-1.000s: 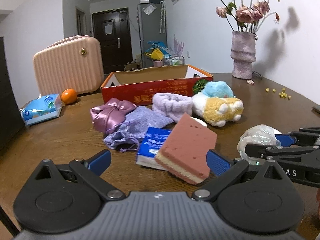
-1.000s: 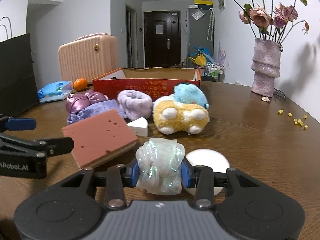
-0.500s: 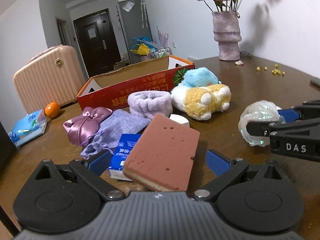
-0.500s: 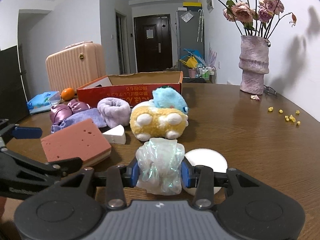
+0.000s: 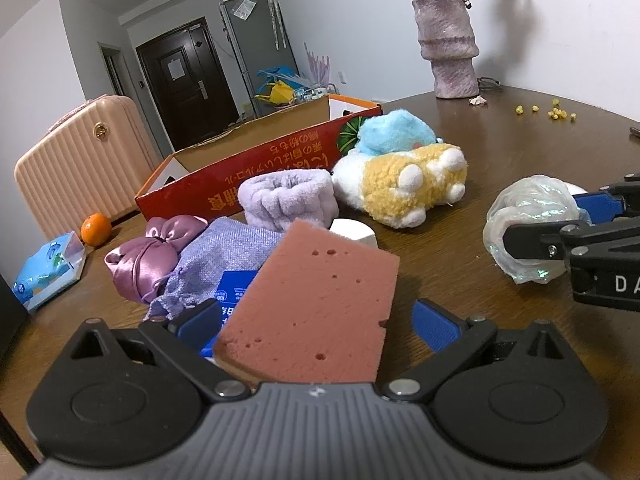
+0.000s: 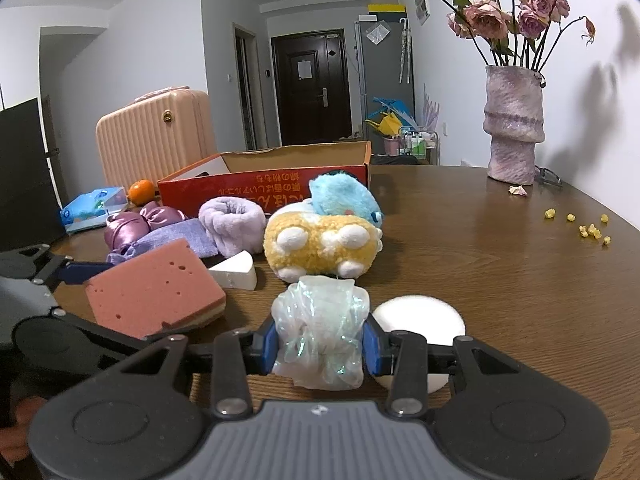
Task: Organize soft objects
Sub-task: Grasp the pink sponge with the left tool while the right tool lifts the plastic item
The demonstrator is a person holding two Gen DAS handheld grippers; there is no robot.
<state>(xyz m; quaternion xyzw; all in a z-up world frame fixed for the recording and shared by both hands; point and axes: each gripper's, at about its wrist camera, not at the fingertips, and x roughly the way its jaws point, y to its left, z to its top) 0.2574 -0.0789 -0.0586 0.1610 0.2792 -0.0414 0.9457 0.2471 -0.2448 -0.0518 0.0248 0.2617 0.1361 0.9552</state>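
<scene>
Two grippers among soft things on a table (image 6: 520,280)

The right gripper (image 6: 320,346) pinches a shiny plastic bundle (image 6: 320,332). The left gripper (image 5: 316,320) stands wide, its fingers (image 5: 434,322) clear of the pink sponge (image 5: 316,304) between them.

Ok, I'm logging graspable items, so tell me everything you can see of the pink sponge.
The pink sponge is a thick rectangular slab, dusty pink on top with scattered small holes and a paler cream layer beneath. It lies tilted, propped on a blue packet, between the open fingers of the left hand-held gripper, which do not visibly press it.
</scene>
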